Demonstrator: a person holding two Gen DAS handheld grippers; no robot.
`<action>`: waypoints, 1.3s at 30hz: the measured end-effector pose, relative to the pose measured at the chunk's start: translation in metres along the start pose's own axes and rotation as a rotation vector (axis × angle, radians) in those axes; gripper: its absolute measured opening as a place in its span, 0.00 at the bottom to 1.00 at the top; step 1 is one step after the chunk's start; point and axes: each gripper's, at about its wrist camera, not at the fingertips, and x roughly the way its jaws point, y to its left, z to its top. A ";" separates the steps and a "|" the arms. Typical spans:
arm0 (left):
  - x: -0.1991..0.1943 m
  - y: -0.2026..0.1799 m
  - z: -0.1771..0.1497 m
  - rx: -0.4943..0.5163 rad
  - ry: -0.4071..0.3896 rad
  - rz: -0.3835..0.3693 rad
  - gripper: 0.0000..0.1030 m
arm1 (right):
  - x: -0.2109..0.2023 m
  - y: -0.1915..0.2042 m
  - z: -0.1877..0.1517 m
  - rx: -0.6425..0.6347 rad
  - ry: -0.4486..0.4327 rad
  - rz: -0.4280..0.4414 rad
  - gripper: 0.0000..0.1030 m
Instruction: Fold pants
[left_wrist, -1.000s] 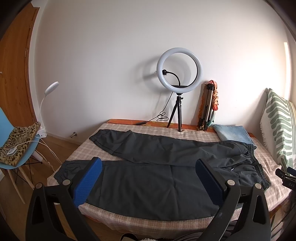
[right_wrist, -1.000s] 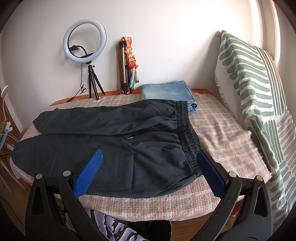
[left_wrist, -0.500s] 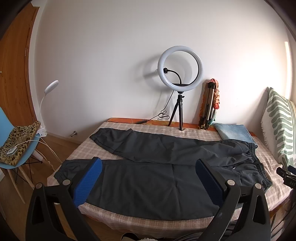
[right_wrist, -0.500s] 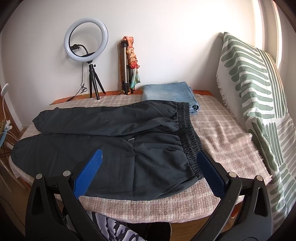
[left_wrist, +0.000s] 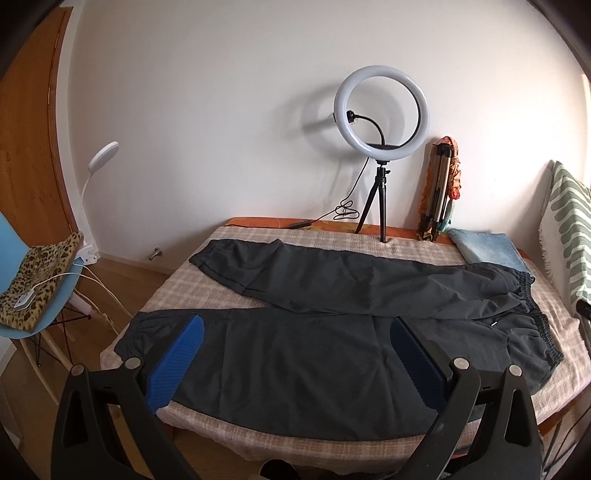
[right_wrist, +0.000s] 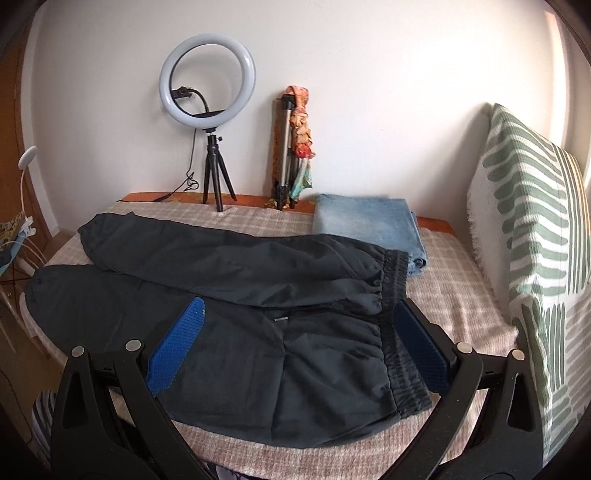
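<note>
Left wrist view showed the bed (left_wrist: 236, 240) under a checked cover, with the pants (left_wrist: 332, 332) spread flat across it, both legs running left and the waistband (left_wrist: 543, 325) at the right. A striped pillow (right_wrist: 535, 236) stood at the bed's right end, folded jeans (right_wrist: 365, 225) lay just behind the waistband, and a ring light (left_wrist: 382, 112) stood by the wall. The left gripper (left_wrist: 295, 362) hung over the near leg, jaws wide apart and empty. The right gripper (right_wrist: 295, 343) hovered near the waistband, jaws likewise spread; contact with cloth was hard to judge.
</note>
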 end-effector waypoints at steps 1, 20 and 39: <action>0.006 0.004 0.000 0.009 0.016 0.008 1.00 | 0.006 0.002 0.006 -0.020 -0.004 0.017 1.00; 0.208 0.114 0.065 -0.050 0.376 0.018 0.90 | 0.265 0.087 0.125 -0.225 0.300 0.325 1.00; 0.468 0.176 0.122 -0.344 0.557 0.167 0.75 | 0.422 0.114 0.090 -0.299 0.504 0.461 0.85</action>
